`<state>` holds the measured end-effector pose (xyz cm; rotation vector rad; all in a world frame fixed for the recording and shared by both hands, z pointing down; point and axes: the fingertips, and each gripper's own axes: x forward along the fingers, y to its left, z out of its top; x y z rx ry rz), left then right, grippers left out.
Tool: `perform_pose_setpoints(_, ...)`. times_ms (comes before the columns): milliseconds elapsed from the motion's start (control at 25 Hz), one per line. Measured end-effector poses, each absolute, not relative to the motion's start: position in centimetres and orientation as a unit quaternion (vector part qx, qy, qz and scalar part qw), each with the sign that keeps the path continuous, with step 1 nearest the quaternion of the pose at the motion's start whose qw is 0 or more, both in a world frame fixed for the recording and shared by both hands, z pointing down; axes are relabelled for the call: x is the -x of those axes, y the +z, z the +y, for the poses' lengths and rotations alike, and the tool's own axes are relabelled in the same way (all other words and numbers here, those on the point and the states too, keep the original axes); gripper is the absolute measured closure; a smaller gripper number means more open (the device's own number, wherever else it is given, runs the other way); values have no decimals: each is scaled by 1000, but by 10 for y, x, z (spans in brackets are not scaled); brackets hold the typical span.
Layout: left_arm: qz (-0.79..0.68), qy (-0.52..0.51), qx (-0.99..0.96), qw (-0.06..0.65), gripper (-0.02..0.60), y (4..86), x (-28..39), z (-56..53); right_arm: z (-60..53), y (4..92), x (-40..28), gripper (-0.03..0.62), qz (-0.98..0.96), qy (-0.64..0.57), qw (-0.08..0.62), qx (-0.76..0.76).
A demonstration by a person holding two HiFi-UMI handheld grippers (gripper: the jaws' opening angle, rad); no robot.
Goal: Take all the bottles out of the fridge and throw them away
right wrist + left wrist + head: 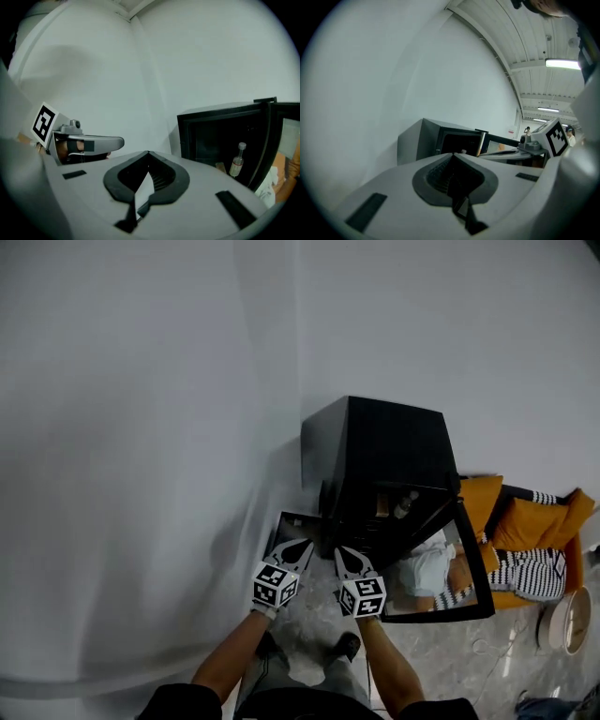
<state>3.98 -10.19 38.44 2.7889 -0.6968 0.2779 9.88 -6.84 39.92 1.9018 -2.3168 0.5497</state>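
Note:
A black mini fridge (375, 451) stands against the white wall with its glass door (459, 563) swung open to the right. In the right gripper view one small clear bottle (237, 159) with a pale cap stands upright inside the fridge (215, 131). My left gripper (295, 549) and right gripper (351, 562) are held side by side in front of the fridge, short of its opening. The left gripper (452, 157) has its jaws pressed together with nothing in them. The right gripper (148, 153) is likewise shut and empty.
A dark flat-sided box (289, 521) sits on the floor left of the fridge, just beyond my left gripper. An orange sofa (530, 521) with a striped cushion stands at the right, with a round white object (567, 620) near it. The floor is pale marble.

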Motion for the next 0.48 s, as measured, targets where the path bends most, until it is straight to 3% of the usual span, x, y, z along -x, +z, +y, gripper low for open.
perform_pose_setpoints(480,-193,87,-973,95,577,336,-92,-73,-33,344,-157,586,-738,143,53,-658)
